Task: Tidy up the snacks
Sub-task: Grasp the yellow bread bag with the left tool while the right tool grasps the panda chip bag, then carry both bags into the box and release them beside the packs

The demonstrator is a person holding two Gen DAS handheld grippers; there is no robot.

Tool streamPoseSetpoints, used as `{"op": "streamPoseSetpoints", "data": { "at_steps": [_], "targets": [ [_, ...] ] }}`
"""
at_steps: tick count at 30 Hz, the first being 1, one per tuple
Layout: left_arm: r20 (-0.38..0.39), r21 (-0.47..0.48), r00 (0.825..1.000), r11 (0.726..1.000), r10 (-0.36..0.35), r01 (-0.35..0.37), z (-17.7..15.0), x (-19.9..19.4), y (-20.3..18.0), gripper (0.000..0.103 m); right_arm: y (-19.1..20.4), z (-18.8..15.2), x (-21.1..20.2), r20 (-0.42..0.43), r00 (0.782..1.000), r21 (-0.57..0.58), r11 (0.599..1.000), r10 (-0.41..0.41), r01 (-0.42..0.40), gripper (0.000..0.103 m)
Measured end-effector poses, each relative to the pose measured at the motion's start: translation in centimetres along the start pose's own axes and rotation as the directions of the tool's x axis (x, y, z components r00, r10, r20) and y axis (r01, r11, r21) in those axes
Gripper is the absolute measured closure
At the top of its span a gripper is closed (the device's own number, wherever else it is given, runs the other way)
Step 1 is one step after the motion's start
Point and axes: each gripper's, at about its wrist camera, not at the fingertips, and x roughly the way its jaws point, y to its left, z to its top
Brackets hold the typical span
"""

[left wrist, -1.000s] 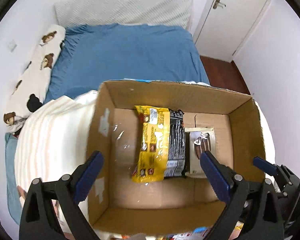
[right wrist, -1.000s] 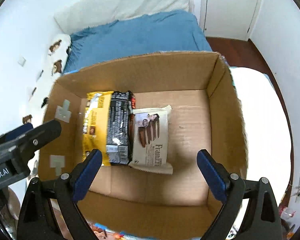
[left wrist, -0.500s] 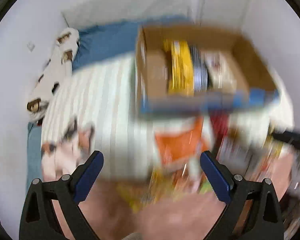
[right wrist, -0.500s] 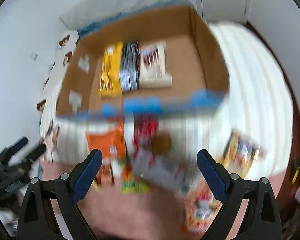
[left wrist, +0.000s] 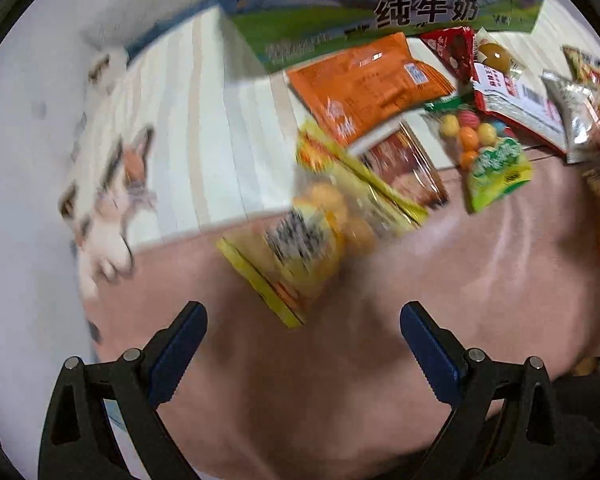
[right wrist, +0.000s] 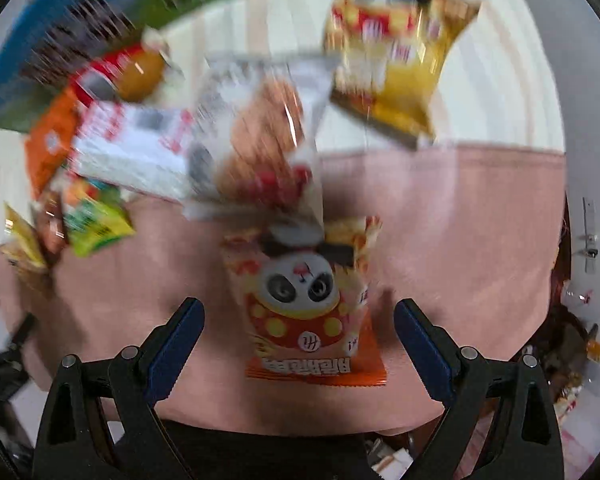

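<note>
Here, right gripper (right wrist: 298, 330) jaws spread over panda packet (right wrist: 308, 300).

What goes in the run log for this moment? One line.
left gripper: open, empty, over yellow snack bag | right gripper: open, empty, panda snack packet between its fingers | view: motion-blurred

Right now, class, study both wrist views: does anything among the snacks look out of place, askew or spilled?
Yes. The snack packets lie loose and crooked outside the milk box, overlapping in a heap: the orange packet covers others, and the panda packet lies apart on the pink blanket. Nothing looks torn, though blur hides detail.
</note>
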Motion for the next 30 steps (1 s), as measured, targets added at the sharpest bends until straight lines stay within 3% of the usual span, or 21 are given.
{"op": "streamPoseSetpoints", "data": {
  "at_steps": [4, 6, 7, 8, 9, 10, 11, 13, 16, 18, 19, 21, 23, 26, 30],
  "targets": [
    [0.032, 0.148, 0.992, 0.981, 0.122, -0.126, 2.4, 1.9, -1.2, 0.004, 0.7, -1.1, 1.9, 0.002, 1.0, 0.002, 1.0, -0.028, 0.028, 0.01],
    [0.016, 0.204, 0.992, 0.971, 0.121, -0.122, 3.3, 3.2, -1.6, 0.004, 1.5, -1.7, 1.8, 0.023, 0.999, -0.028, 0.998, -0.049, 0.049, 0.032],
    [0.002, 0.203, 0.995, 0.974, 0.103, -0.102, 3.8, 3.6, -1.5, 0.009, 2.0, -2.1, 1.7, 0.029, 0.999, -0.042, 0.998, -0.039, 0.04, 0.035],
    [-0.019, 0.186, 0.997, 0.98, 0.071, -0.066, 4.3, 4.0, -1.3, 0.033, 2.3, -2.3, 1.7, 0.028, 0.999, -0.051, 0.998, -0.025, 0.026, 0.038],
    [-0.066, 0.127, 0.998, 0.992, 0.002, 0.007, 4.8, 4.6, -0.5, 0.047, 2.8, -2.6, 1.6, 0.026, 1.0, -0.063, 0.998, -0.006, 0.008, 0.041],
    [-0.104, 0.058, 0.993, 0.996, -0.058, 0.064, 5.0, 5.0, 0.4, 0.057, 3.2, -2.8, 1.6, 0.024, 1.0, -0.075, 0.997, 0.005, -0.003, 0.041],
    [-0.13, -0.054, 0.981, 0.989, -0.146, 0.14, 5.1, 5.4, 1.9, 0.057, 3.4, -2.9, 1.5, 0.024, 1.0, -0.086, 0.996, 0.015, -0.013, 0.042],
    [-0.141, -0.233, 0.953, 0.945, -0.268, 0.231, 4.7, 6.0, 4.3, 0.057, 4.5, -3.4, 1.5, 0.023, 0.999, -0.118, 0.992, 0.034, -0.031, 0.042],
    [-0.138, -0.445, 0.893, 0.832, -0.429, 0.331, 3.0, 7.0, 6.7, 0.056, 5.4, -3.9, 1.9, 0.002, 0.998, -0.157, 0.985, 0.067, -0.065, 0.042],
    [-0.136, -0.52, 0.865, 0.778, -0.484, 0.354, 1.8, 7.9, 7.5, 0.054, 5.9, -4.1, 2.3, -0.029, 0.996, -0.171, 0.981, 0.085, -0.089, 0.041],
    [-0.14, -0.527, 0.861, 0.773, -0.489, 0.353, 1.6, 8.2, 7.5, 0.054, 6.2, -4.3, 2.2, -0.033, 0.995, -0.162, 0.982, 0.093, -0.097, 0.041],
    [-0.158, -0.503, 0.867, 0.794, -0.473, 0.341, 1.3, 8.7, 7.0, 0.054, 6.3, -4.2, 2.3, -0.048, 0.99, -0.136, 0.981, 0.132, -0.137, 0.03],
    [-0.169, -0.457, 0.88, 0.826, -0.444, 0.329, 1.6, 8.7, 6.3, 0.047, 5.5, -3.1, 2.5, -0.06, 0.982, -0.094, 0.978, 0.18, -0.185, 0.021],
    [-0.192, -0.407, 0.9, 0.866, -0.391, 0.289, 2.2, 8.8, 5.3, 0.045, 4.4, -2.2, 2.7, -0.065, 0.974, -0.019, 0.976, 0.216, -0.218, 0.019],
    [-0.175, -0.412, 0.921, 0.876, -0.348, 0.253, 1.7, 8.0, 4.2, 0.047, 3.1, -1.6, 2.5, -0.046, 0.968, 0.049, 0.969, 0.245, -0.243, 0.019]
  ]
}}
